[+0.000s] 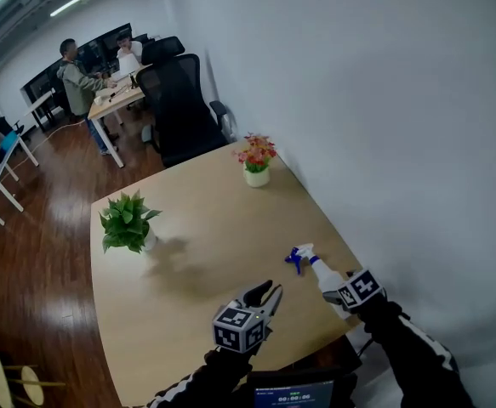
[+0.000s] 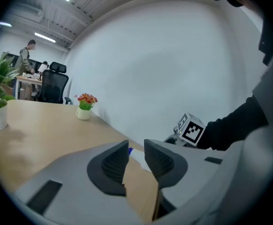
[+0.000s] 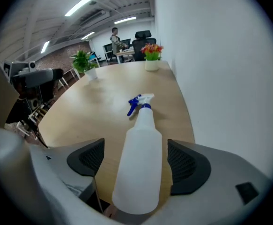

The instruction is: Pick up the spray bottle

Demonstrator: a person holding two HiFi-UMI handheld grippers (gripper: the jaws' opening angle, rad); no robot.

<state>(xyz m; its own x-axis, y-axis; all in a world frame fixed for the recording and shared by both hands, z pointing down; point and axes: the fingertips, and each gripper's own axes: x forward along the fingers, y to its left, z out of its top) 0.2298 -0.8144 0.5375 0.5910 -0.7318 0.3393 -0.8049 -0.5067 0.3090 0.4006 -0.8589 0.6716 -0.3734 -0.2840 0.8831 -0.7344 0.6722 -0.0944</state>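
The spray bottle (image 1: 315, 269) is translucent white with a blue trigger head and lies on its side on the wooden table (image 1: 205, 228), near the right edge by the wall. In the right gripper view its body (image 3: 140, 156) runs lengthwise between the jaws, nozzle pointing away. My right gripper (image 3: 136, 156) is open, with space showing on both sides of the bottle. My left gripper (image 1: 267, 295) hovers just left of the bottle with its jaws a narrow gap apart and nothing held. Through that gap a sliver of the bottle (image 2: 135, 154) shows.
A green potted plant (image 1: 128, 221) stands at the table's left, a small flower pot (image 1: 256, 161) at its far end. A white wall (image 1: 384, 143) runs close along the right. A black office chair (image 1: 179, 109) and people at a desk (image 1: 103, 75) are beyond.
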